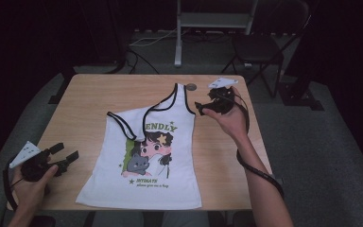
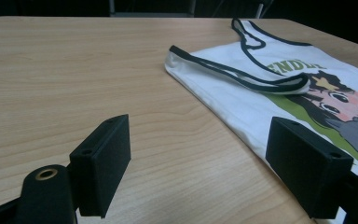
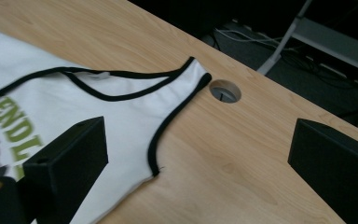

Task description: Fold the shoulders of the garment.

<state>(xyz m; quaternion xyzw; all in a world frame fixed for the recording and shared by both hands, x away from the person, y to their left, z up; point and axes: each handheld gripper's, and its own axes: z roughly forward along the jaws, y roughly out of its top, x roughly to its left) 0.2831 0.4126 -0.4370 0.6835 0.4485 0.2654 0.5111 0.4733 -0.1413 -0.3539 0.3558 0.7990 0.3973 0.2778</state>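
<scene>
On desk (image 1: pixel 90 99), tank top (image 1: pixel 146 161) lies flat; left gripper (image 1: pixel 68 158) at 8, right gripper (image 1: pixel 199 109) at 2, jaws spread, likely flanking it for folding.

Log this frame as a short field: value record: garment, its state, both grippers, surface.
garment: white tank top with black trim and cartoon print
state: lies flat on the table, one strap folded down over the chest, the other strap laid out toward the far edge
left gripper: open, holds nothing, off the garment's left edge
right gripper: open, holds nothing, beside the laid-out strap
surface: wooden table with a cable hole beyond the strap
</scene>
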